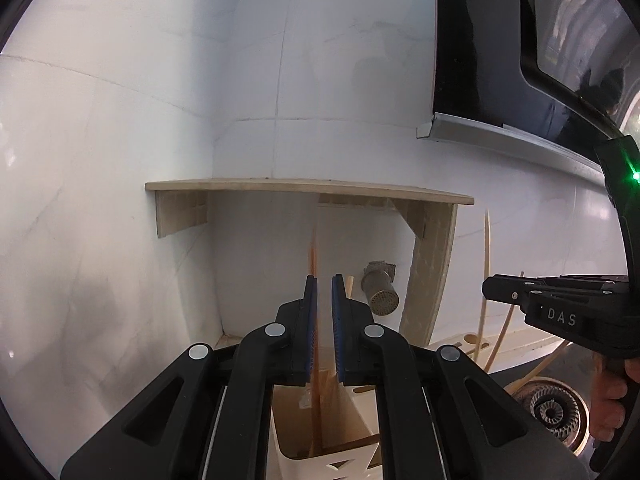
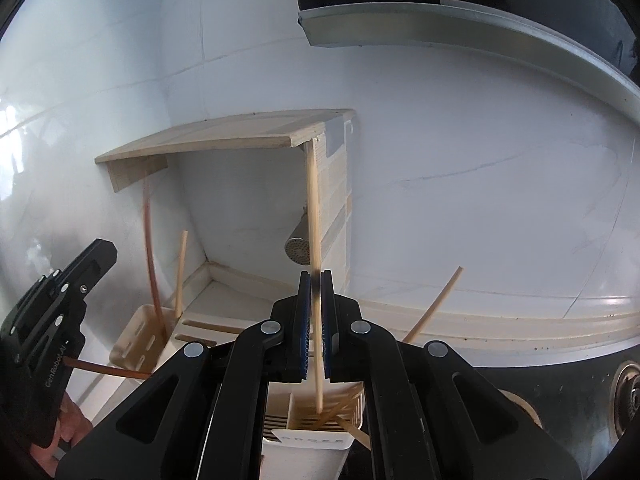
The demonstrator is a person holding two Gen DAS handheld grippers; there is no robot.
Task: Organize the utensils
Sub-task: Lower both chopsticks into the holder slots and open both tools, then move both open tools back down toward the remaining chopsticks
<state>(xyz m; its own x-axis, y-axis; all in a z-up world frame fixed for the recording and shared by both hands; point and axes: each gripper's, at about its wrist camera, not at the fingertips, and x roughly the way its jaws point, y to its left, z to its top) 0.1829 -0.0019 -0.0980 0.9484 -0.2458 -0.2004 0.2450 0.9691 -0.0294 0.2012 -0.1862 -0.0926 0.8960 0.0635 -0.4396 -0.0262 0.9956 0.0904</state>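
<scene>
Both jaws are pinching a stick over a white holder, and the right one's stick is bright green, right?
Not quite. The right gripper pinches a pale wooden chopstick, not a green one, as the right wrist view shows. The rest holds: the left gripper also pinches a stick, a reddish-brown chopstick, each over a white holder.

The left gripper [image 1: 324,280] is pointing forward and only slightly downward, its blue-padded jaws drawn nearly together on a thin reddish stick. The right gripper [image 2: 316,276] is tilting more steeply down, jaws clamping a pale stick. A bare hand [image 1: 610,404] is wrapping the right gripper's handle from below.
</scene>
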